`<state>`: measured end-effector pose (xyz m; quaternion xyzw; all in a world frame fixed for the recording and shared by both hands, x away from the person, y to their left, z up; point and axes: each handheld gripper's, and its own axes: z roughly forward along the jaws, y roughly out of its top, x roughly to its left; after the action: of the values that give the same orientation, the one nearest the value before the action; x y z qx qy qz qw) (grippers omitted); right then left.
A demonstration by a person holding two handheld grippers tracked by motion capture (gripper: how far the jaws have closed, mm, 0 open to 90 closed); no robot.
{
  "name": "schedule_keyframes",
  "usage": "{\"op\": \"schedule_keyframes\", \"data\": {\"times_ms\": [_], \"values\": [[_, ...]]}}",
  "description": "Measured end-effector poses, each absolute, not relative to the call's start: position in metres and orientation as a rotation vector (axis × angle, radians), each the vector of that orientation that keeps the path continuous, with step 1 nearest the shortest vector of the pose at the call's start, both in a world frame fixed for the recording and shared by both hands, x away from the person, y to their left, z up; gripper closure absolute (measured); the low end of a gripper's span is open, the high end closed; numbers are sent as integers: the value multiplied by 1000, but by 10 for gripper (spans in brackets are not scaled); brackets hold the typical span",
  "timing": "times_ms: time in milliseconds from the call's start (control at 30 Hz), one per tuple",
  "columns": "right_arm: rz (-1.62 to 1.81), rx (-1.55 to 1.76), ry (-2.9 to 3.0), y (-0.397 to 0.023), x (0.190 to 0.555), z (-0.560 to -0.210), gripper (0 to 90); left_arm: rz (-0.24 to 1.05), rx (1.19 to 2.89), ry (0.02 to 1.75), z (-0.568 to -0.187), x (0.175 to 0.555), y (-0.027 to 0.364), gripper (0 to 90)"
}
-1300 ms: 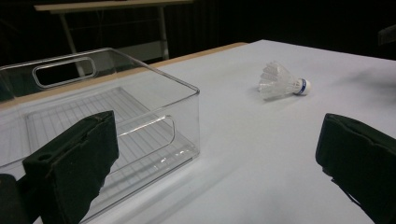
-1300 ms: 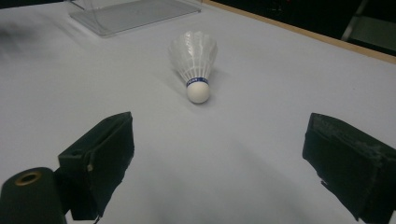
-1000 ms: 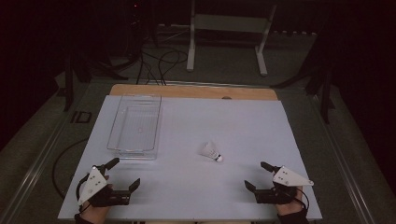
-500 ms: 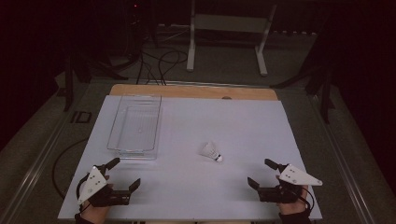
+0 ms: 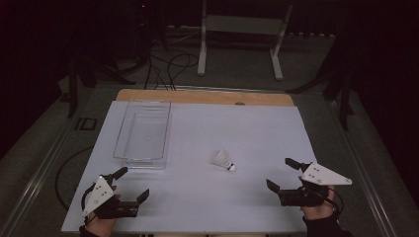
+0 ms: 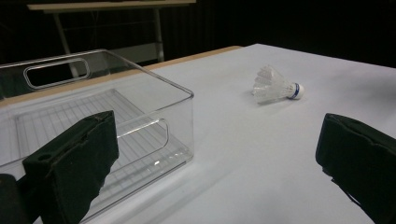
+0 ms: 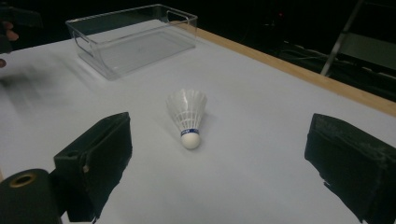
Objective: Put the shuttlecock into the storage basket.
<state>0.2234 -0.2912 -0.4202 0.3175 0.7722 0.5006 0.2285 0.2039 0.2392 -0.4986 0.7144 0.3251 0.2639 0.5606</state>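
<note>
Shuttlecock is lying on its side on the white table cover, near the right gripper and well apart from the clear bin. Judged very light, its skirt looking thin and crushable; the rounded cork end is offering the firmer hold. Bin is standing empty. Right gripper is resting with jaws spread wide, and left gripper is likewise holding nothing, jaws apart.

Dark room, white metal stand beyond table
</note>
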Motion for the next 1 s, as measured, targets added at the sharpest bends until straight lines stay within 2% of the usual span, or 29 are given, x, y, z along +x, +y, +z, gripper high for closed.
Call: {"op": "schedule_keyframes", "data": {"times_ms": [600, 1000], "values": [[1373, 794, 2212, -271, 247, -390, 76, 616, 1687, 764, -499, 204, 239, 0], [1357, 721, 2303, -250, 259, -386, 76, 607, 1686, 760, -499, 204, 239, 1]]}}
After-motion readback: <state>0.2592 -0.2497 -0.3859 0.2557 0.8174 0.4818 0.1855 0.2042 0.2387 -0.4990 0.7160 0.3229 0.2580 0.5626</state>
